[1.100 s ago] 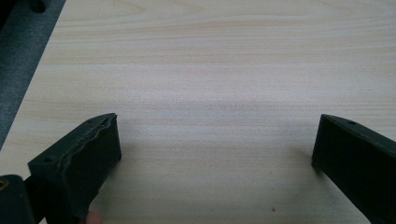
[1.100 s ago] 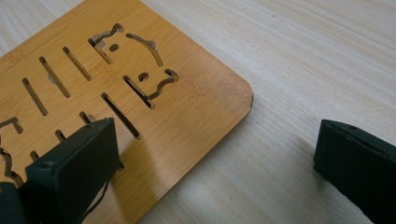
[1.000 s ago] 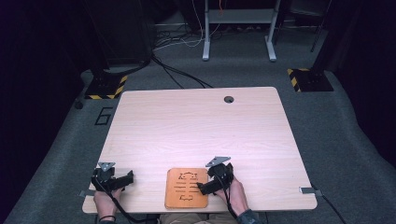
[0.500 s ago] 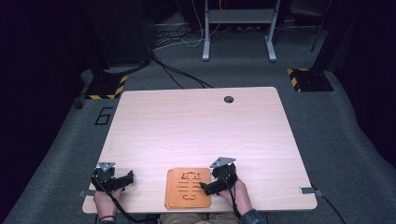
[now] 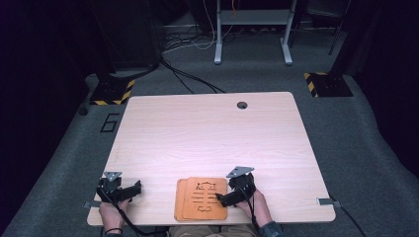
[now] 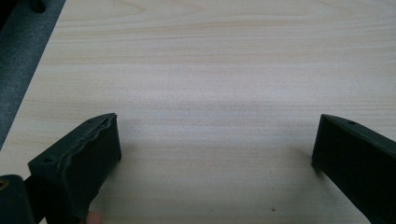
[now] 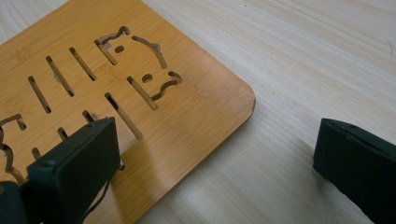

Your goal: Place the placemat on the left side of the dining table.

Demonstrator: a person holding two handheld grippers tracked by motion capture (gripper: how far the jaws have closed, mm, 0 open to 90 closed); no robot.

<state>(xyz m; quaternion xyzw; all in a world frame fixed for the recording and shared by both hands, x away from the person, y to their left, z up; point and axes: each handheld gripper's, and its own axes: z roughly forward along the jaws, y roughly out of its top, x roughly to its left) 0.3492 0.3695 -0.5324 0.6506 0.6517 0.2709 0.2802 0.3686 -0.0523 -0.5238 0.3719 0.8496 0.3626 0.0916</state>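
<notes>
Two thin orange wooden boards with cut-out slots lie stacked near the table's front edge, the top one offset slightly to the right. In the right gripper view, a rounded corner of the top board lies between the jaws. My right gripper is open at the boards' right edge, its left jaw over the wood and its right jaw over bare table. My left gripper rests open at the front left, with only bare tabletop between its jaws.
The light wooden table has a round cable hole near its far edge. A metal bracket sticks out at the front right corner. Beyond the table are cables on grey carpet, a desk frame and yellow-black striped bases.
My right gripper has shifted slightly to the right and nearer along the boards' edge. The top board now sits a little further right. The left gripper has not moved.
</notes>
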